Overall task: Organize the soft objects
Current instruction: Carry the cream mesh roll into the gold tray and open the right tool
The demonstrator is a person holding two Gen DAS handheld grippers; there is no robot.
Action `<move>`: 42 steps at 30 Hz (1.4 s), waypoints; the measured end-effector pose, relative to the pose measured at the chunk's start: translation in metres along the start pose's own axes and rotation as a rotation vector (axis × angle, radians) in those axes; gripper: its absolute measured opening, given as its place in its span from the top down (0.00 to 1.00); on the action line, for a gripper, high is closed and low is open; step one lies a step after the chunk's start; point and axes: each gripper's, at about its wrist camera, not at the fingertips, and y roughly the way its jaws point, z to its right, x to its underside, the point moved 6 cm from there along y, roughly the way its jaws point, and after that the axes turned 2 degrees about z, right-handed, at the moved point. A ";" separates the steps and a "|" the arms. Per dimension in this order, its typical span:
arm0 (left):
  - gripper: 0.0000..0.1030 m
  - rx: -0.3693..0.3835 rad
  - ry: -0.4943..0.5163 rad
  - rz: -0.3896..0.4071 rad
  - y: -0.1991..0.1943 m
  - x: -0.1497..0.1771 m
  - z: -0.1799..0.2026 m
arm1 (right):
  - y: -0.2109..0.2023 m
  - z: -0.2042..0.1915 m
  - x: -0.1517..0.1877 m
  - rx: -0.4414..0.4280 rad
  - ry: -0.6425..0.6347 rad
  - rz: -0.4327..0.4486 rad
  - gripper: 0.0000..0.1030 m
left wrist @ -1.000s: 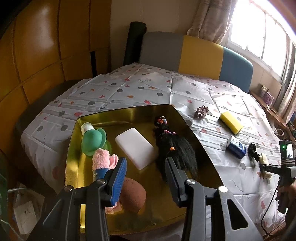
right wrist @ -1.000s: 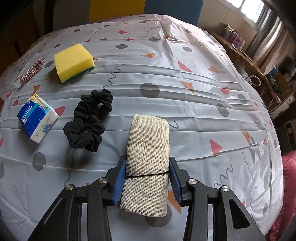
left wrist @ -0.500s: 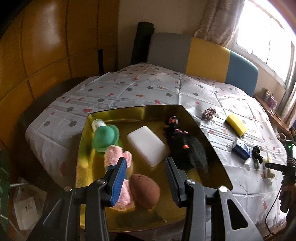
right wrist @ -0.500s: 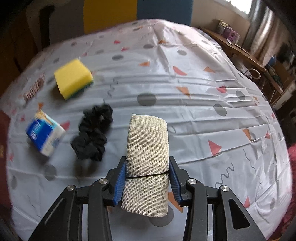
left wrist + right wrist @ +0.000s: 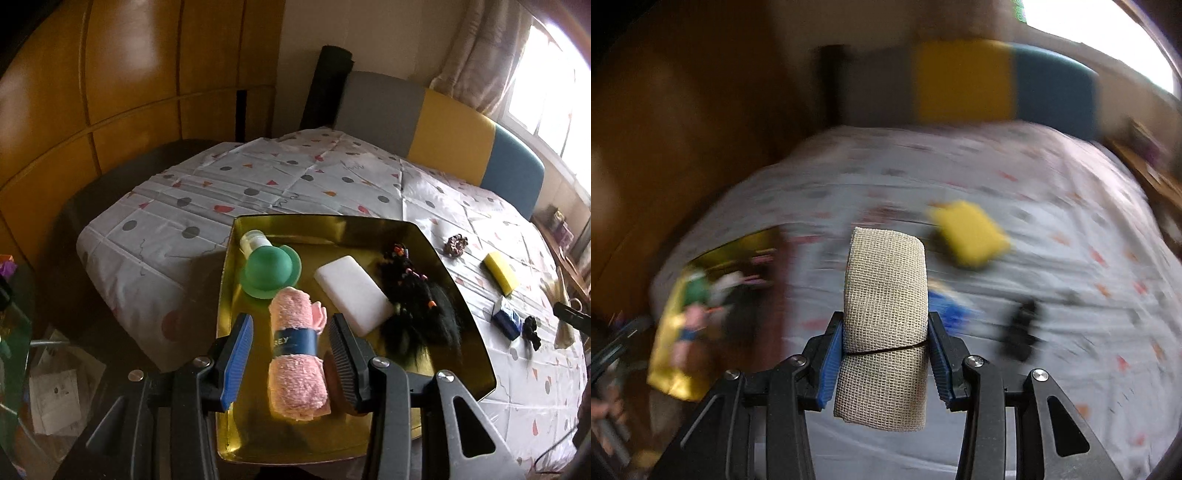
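Note:
A gold tray (image 5: 458, 295) sits at the table's near left corner. It holds a pink rolled towel (image 5: 297, 362), a green cap-shaped item (image 5: 269, 269), a white sponge block (image 5: 351, 288), a black hairpiece (image 5: 421, 306) and a brown pad (image 5: 330, 373). My left gripper (image 5: 291, 354) is open, its fingers on either side of the pink towel, above it. My right gripper (image 5: 886, 354) is shut on a beige mesh cloth roll (image 5: 886, 314) and holds it in the air; the tray (image 5: 670, 343) shows blurred at its left.
On the patterned tablecloth (image 5: 295, 184) to the right lie a yellow sponge (image 5: 500, 271), a blue tissue pack (image 5: 508, 321), a black scrunchie (image 5: 532, 330) and a brown scrunchie (image 5: 456, 245). A padded bench back (image 5: 443, 118) stands behind. Papers lie on the floor at left.
My right gripper has lifted the beige roll off the table and swung left toward the tray; its view is blurred. My left gripper has shifted left over the pink towel.

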 end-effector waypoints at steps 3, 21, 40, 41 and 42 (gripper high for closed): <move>0.58 0.005 -0.008 0.000 -0.001 -0.001 -0.003 | 0.010 -0.073 0.002 -0.120 -0.126 -0.013 0.58; 0.58 0.005 -0.039 -0.020 0.002 0.006 -0.021 | 0.130 -0.202 0.081 -0.194 -0.359 -0.317 0.56; 0.58 0.009 0.017 -0.008 -0.005 0.004 -0.005 | 0.076 -0.189 0.062 -0.199 -0.324 -0.162 0.35; 0.58 0.011 0.024 -0.007 -0.006 0.004 -0.003 | 0.073 -0.186 0.061 -0.192 -0.324 -0.152 0.35; 0.58 0.013 0.028 -0.007 -0.006 0.004 -0.002 | 0.070 -0.183 0.060 -0.188 -0.321 -0.143 0.35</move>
